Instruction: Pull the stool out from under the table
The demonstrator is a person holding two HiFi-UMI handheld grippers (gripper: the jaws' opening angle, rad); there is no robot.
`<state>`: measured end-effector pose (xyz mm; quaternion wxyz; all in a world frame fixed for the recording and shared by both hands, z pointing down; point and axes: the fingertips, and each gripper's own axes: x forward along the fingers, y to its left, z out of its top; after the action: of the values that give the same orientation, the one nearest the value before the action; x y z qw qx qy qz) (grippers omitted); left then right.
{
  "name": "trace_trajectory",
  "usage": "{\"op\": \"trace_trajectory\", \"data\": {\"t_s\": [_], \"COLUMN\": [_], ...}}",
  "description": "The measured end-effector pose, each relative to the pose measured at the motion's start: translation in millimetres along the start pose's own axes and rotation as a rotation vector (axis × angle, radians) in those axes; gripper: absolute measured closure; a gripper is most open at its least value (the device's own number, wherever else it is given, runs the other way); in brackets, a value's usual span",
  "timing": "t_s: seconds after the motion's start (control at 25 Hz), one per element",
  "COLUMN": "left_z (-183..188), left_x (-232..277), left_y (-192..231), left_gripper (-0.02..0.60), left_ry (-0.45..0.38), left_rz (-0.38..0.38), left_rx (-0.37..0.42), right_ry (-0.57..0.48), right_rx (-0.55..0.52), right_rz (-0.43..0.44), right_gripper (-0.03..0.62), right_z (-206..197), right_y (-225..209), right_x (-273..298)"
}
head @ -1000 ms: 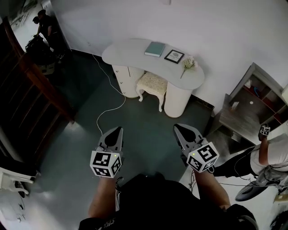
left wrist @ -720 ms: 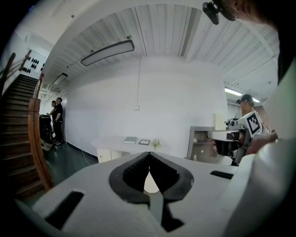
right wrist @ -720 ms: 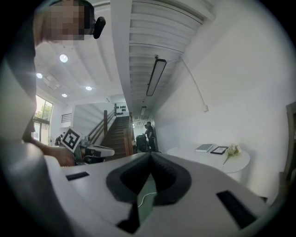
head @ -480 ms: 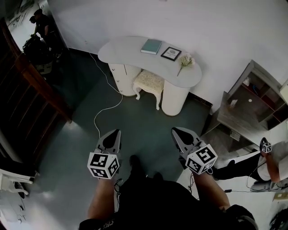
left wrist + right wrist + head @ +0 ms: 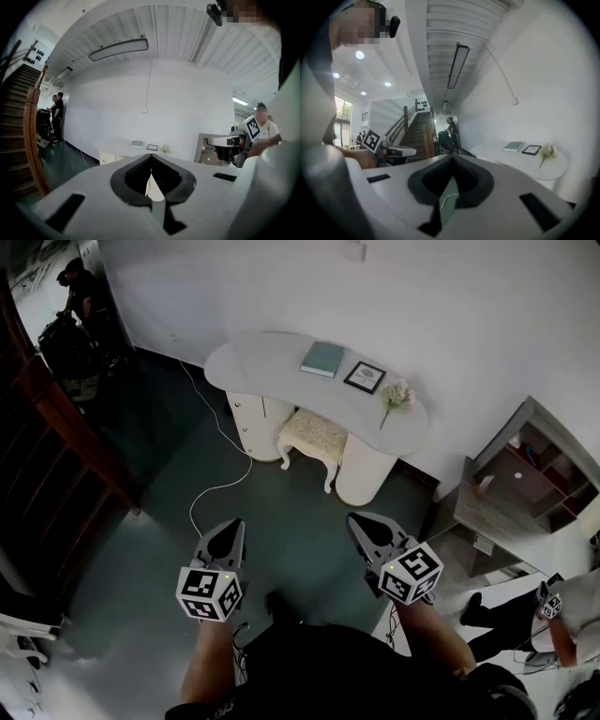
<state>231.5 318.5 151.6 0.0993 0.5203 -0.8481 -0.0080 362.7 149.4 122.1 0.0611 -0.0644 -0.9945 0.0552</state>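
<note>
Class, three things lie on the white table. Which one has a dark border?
The small picture frame, between the plain teal book and the pale flowers; only it has a black edge.

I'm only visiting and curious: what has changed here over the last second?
The person has stepped a little toward the table; a shoe now shows between the arms. The left hand-held gripper and right hand-held gripper sank slightly in the head view. A second person at the lower right shifted lower. Unchanged: both grippers shut and empty, the stool under the table.

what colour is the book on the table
Pale teal; the book lies on the white table, clearest in the head view.
</note>
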Motion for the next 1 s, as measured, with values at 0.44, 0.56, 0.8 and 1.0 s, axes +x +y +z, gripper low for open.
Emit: {"op": "trace_trajectory", "data": {"t_s": [0.44,0.56,0.8,1.0], "left_z": [6,5,-2,-8], "left_x": [27,30,41,65], "left_y": [122,138,158,167], "left_gripper": [0.572,0.572,0.572,0.572], "left_ry": [0.017,0.024,0.055,0.089], "left_rz": [0.011,-0.004,-0.023,-0.041], "left_rx": [-0.048,-0.051,-0.059,-0.064], "right_ry": [0.041,0.039,0.055,0.062], "right_rx": [0.011,0.019,0.045,0.076], "right_rz": [0.010,-0.007,-0.034,-0.037], "right_gripper": [0.589,0.589,0.589,0.589], "right_z": [14,16,6,-2], "right_y": [9,11,5,-12], "right_x": [130,145,165,185]}}
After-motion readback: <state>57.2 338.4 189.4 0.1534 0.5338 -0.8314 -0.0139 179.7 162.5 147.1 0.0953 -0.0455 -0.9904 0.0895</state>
